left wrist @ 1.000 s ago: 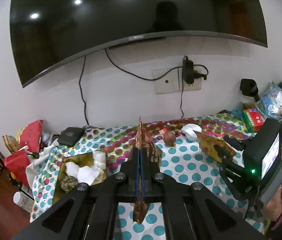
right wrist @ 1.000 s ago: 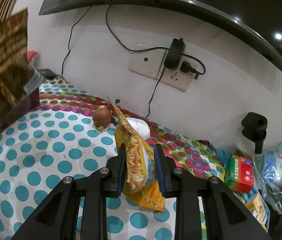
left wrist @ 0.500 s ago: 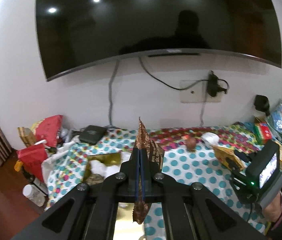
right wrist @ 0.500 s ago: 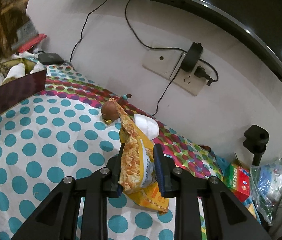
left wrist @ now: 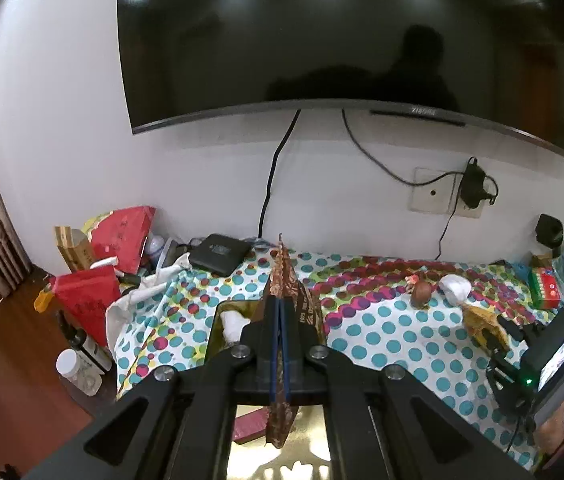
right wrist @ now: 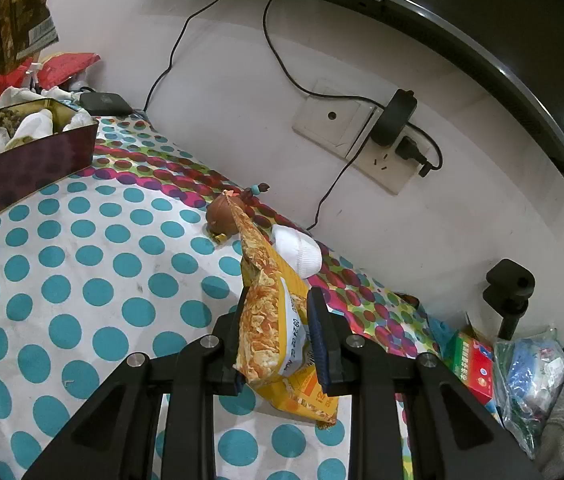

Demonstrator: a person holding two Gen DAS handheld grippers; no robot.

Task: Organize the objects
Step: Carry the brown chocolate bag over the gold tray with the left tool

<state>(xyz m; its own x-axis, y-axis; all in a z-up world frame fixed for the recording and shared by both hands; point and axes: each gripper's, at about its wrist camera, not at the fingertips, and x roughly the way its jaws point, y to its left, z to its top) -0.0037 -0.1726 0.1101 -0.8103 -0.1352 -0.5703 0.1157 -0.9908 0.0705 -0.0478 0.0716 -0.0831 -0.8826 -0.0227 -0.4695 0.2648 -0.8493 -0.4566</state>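
left gripper [left wrist: 280,322] clamped tight on a thin brown packet [left wrist: 284,280], hanging right above the gold-lined tin [left wrist: 218,322] on the dotted cloth [left wrist: 386,332]; right gripper [right wrist: 278,312] squeezing a yellow snack bag [right wrist: 266,312], well off to the tin's right, near the brown ornament [right wrist: 221,214] and white sock [right wrist: 298,250]

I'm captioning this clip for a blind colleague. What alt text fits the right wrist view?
The right tongs grip an orange-yellow snack packet above a polka-dot tablecloth. Past its tip lie a brown nut-shaped charm and a white rolled sock, with a dark box of oddments at the left and a wall socket under a television.
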